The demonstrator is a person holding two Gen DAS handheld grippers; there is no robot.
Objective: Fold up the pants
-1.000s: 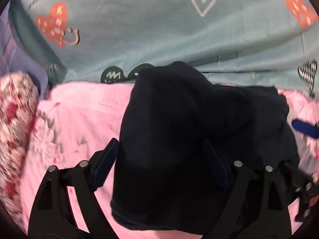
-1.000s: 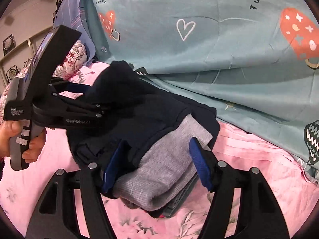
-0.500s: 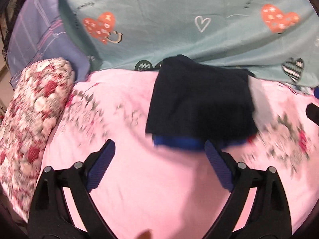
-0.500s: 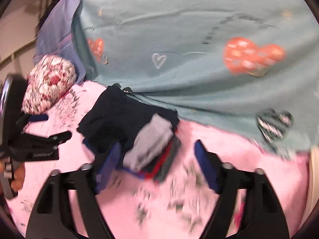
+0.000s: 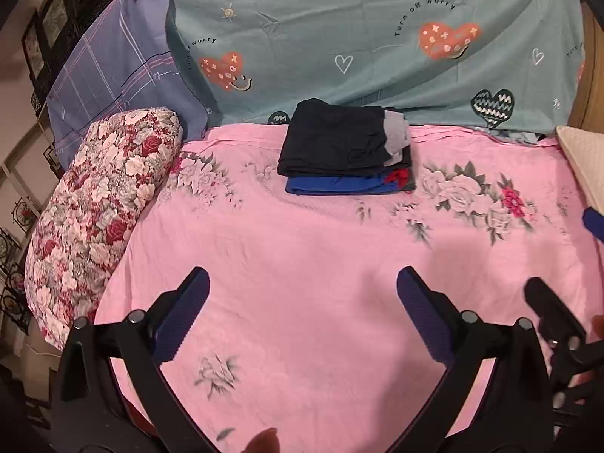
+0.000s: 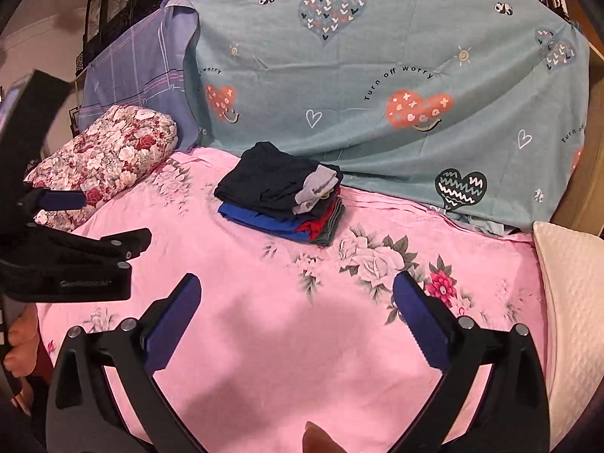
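Note:
The folded dark navy pants (image 5: 336, 141) with a grey waistband lie on top of a stack of folded clothes (image 5: 339, 185) at the far side of the pink bed sheet (image 5: 302, 249). They also show in the right wrist view (image 6: 271, 181) on the same stack (image 6: 287, 222). My left gripper (image 5: 302, 294) is open and empty, well back from the stack. My right gripper (image 6: 294, 302) is open and empty, also well back. The left gripper's body (image 6: 75, 260) shows at the left of the right wrist view.
A floral bolster (image 5: 94, 204) lies along the left of the bed. A teal heart-print cloth (image 5: 358, 45) and a purple plaid cloth (image 5: 113, 83) hang behind the stack. A cream pillow (image 6: 570, 302) sits at the right edge.
Both grippers have let go of the navy pants and pulled back from the stack. The pants now rest folded on top of the pile.

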